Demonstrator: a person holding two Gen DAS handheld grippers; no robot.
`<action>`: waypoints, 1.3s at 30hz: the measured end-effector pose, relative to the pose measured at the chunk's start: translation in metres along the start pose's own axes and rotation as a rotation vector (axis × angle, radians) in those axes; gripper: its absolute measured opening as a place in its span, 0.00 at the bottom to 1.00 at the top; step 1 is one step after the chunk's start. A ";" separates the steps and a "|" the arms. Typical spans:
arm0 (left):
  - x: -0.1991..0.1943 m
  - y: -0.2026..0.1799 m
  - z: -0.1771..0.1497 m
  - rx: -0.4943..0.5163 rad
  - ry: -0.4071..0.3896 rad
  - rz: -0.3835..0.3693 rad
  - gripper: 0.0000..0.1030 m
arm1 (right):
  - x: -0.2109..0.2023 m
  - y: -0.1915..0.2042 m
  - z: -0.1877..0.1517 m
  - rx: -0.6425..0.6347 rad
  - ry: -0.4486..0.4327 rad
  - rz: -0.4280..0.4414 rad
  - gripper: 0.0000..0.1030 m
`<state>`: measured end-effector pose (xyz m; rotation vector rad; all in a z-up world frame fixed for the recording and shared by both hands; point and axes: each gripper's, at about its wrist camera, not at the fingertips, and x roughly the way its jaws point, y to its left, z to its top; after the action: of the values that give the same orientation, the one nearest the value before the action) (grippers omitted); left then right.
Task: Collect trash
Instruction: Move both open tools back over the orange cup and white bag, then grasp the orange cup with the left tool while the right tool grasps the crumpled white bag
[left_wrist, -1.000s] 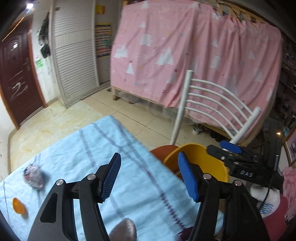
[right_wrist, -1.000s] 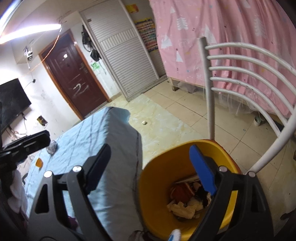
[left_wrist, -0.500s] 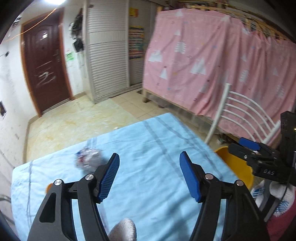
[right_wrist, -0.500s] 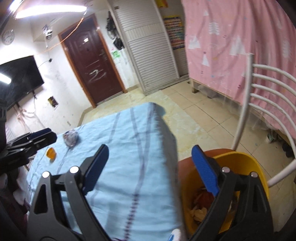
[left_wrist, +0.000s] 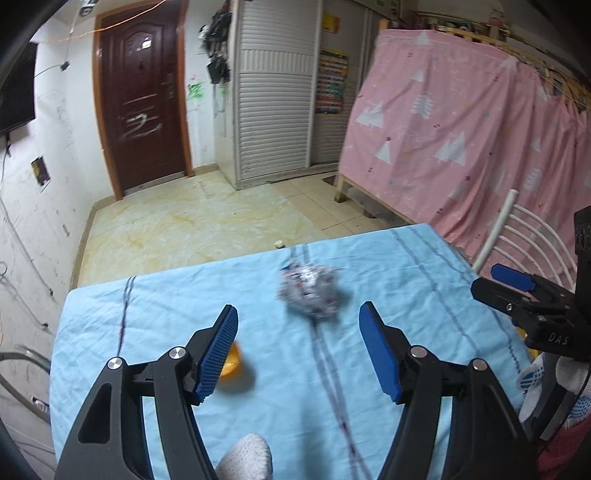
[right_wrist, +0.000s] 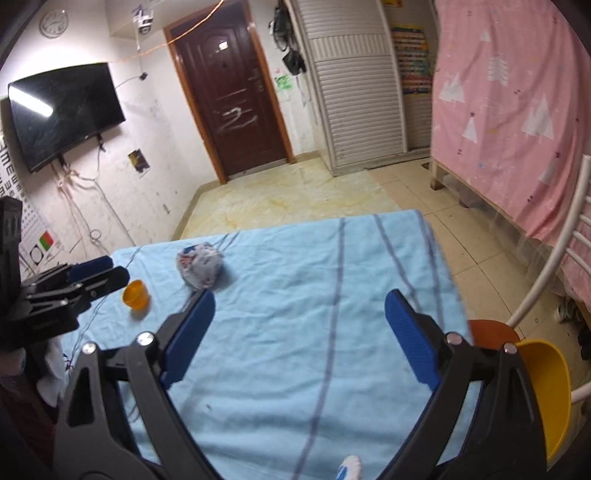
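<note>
Two pieces of trash left on the desk (right_wrist: 332, 295), both in view: crumpled wrapper ball (left_wrist: 309, 291) near the middle of the blue cloth, small orange cup (right_wrist: 135, 293) to its left, apart from it. Changed since a second ago: both views have swung off the yellow bin (right_wrist: 546, 387) and chair (right_wrist: 546, 280) and onto the desk top; the bin now sits only at the right edge of the right wrist view. Looks like a drop-off is done and the next pick is starting.

Right gripper (right_wrist: 299, 328) has just been opening, jaws wide, nothing between them. Left gripper (left_wrist: 297, 350) is partly open and empty too; the wrapper ball lies ahead of its fingertips, roughly centred between them, not touched. The cup shows half hidden behind the left gripper's left finger.

Orientation: wrapper ball is a rough lump, no clear long axis, slightly taller than wide in the right wrist view, points nowhere. Cup lies tipped on its side, mouth facing toward the cameras; axis runs roughly across the desk toward the person, could roll.
</note>
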<state>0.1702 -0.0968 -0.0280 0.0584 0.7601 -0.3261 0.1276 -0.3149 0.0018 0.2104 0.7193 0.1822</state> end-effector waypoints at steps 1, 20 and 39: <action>0.002 0.006 -0.001 -0.008 0.004 0.005 0.58 | 0.004 0.005 0.002 -0.008 0.006 0.003 0.89; 0.041 0.064 -0.024 -0.101 0.099 0.094 0.58 | 0.064 0.072 0.017 -0.144 0.095 0.054 0.91; 0.056 0.061 -0.027 -0.117 0.121 0.062 0.31 | 0.114 0.101 0.025 -0.235 0.167 0.088 0.92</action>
<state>0.2089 -0.0495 -0.0902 -0.0083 0.8940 -0.2197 0.2193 -0.1935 -0.0267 0.0020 0.8478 0.3691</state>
